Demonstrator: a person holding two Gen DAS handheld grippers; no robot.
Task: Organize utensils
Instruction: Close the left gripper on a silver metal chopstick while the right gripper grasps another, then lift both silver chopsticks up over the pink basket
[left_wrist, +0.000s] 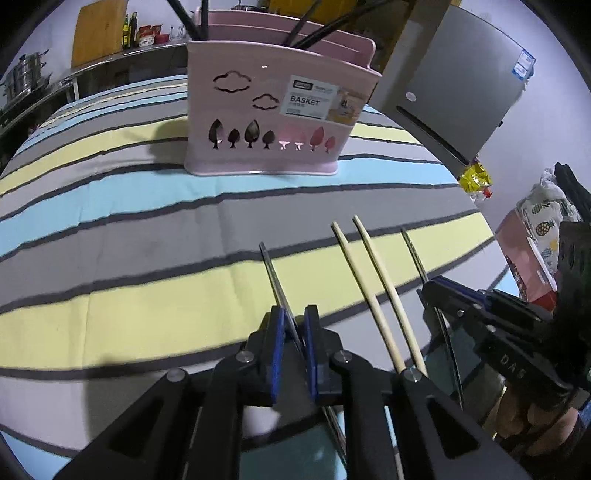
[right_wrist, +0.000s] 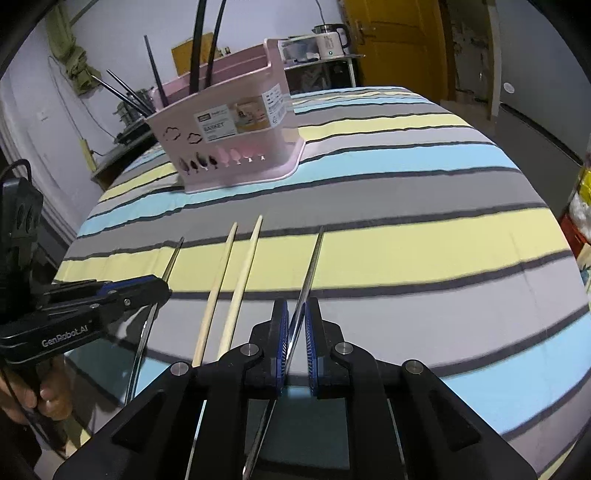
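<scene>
Blue-padded fingers (left_wrist: 276, 354) of the left gripper (left_wrist: 294, 352) are sitting almost closed around a thin metal chopstick (left_wrist: 275, 275), which is running forward out of the narrow gap toward the far end of the worktop (left_wrist: 110, 229). Whether the pads are truly pinching it or only flanking it I cannot tell for sure, though it is looking like a light grip.

Over on the other side, the right gripper (right_wrist: 294, 343) is doing the same thing: its fingers (right_wrist: 280, 343) are nearly shut on a second metal chopstick (right_wrist: 312, 266), whose long axis is lying roughly along the fingers and pointing away. Each stick's near end is disappearing under the gripper and over a dark tray at the worktop's edge.

Between the two metal sticks, a wooden pair (right_wrist: 236, 280) is lying side by side on the striped cloth, parallel to them and untouched.

Straight ahead, well apart from all four sticks, the pink basket (left_wrist: 273, 110) is standing upright with dark utensils already poking out of its top. From the left gripper it is lying nearly dead ahead; from the right it is sitting ahead and off to the left, so the left hand is looking better lined up. I would judge that both sticks will need tipping upright to drop in.
</scene>
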